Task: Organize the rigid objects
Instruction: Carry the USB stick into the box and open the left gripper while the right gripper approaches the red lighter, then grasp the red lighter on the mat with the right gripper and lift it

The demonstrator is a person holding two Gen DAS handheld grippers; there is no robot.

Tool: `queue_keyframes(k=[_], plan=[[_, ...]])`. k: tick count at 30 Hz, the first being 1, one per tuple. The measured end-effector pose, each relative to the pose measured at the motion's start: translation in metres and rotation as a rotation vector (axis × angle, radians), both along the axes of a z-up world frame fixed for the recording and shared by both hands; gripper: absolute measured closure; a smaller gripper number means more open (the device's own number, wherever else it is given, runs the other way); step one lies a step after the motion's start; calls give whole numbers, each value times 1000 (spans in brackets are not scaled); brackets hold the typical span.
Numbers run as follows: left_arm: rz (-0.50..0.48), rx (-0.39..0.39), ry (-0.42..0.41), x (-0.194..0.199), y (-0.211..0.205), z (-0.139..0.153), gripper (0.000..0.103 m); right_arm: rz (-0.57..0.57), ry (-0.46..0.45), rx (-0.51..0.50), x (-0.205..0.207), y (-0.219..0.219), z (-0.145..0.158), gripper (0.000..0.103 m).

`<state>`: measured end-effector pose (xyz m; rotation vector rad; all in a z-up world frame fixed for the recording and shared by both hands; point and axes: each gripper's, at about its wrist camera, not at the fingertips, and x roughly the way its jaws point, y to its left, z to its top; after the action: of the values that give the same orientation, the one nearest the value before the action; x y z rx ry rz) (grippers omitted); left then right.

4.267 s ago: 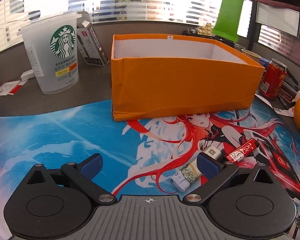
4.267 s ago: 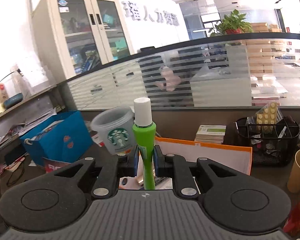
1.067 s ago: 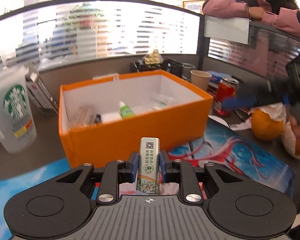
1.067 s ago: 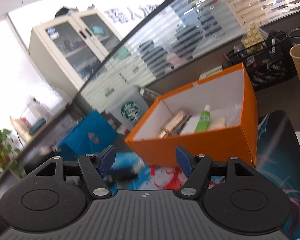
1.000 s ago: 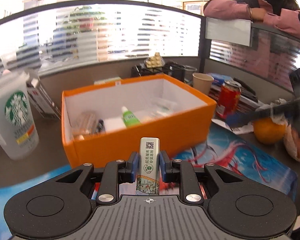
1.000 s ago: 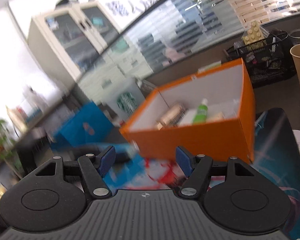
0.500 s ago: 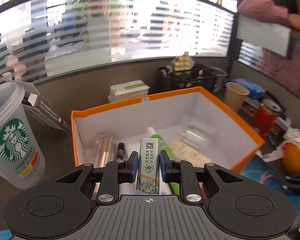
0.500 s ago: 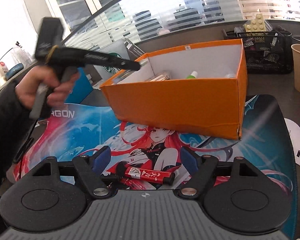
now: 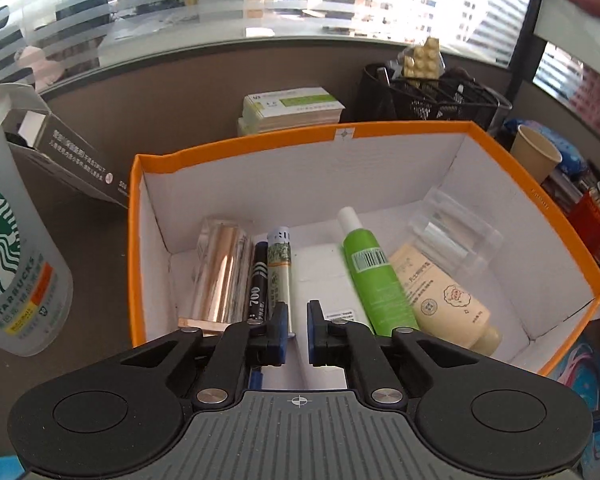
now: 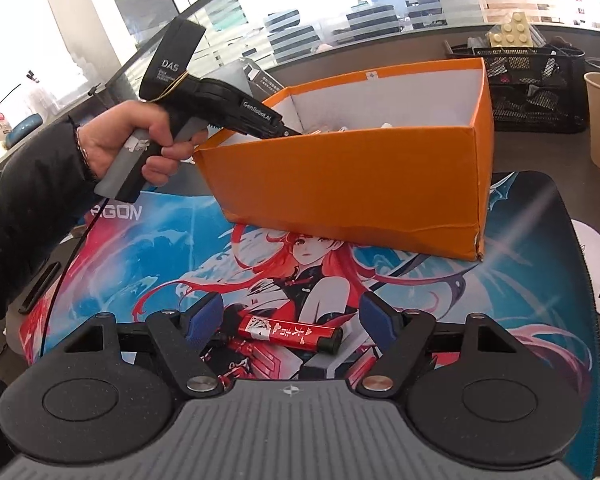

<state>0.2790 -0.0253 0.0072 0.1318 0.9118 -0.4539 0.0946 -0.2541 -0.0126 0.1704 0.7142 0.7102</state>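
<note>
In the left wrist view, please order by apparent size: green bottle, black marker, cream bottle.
1. green bottle and cream bottle: look alike, so no ranking between them.
2. black marker: smallest, clearly thinner.

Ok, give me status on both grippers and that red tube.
Left gripper over orange box, fingers slightly apart, empty. Right gripper open, straddling red tube on mat. Nothing blocking.

Black handheld grippers, bare hand, dark sleeve

The left gripper (image 9: 297, 330) is matte black with blue-edged pads and silver screws; the right gripper (image 10: 287, 321) matches, its pads blue; the left hand (image 10: 134, 140) shows bare skin, a thin bracelet, a black sleeve; its grey-handled body reads "DAS".
</note>
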Motion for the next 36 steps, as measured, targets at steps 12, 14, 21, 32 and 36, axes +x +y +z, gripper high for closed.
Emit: queue_keyframes(k=[12, 14, 21, 32, 36], plan=[[-5, 0, -169, -49, 8, 33, 48, 67, -114, -167, -5, 18, -12, 41], [2, -30, -217, -69, 12, 41, 20, 104, -132, -203, -6, 25, -14, 44], [-4, -106, -266, -134, 31, 41, 14, 234, -191, -361, 4, 49, -25, 56], [92, -137, -227, -168, 66, 11, 14, 174, -193, -447, -21, 67, -20, 83], [107, -147, -220, -178, 72, 2, 13, 111, -153, -425, -22, 68, -18, 86]])
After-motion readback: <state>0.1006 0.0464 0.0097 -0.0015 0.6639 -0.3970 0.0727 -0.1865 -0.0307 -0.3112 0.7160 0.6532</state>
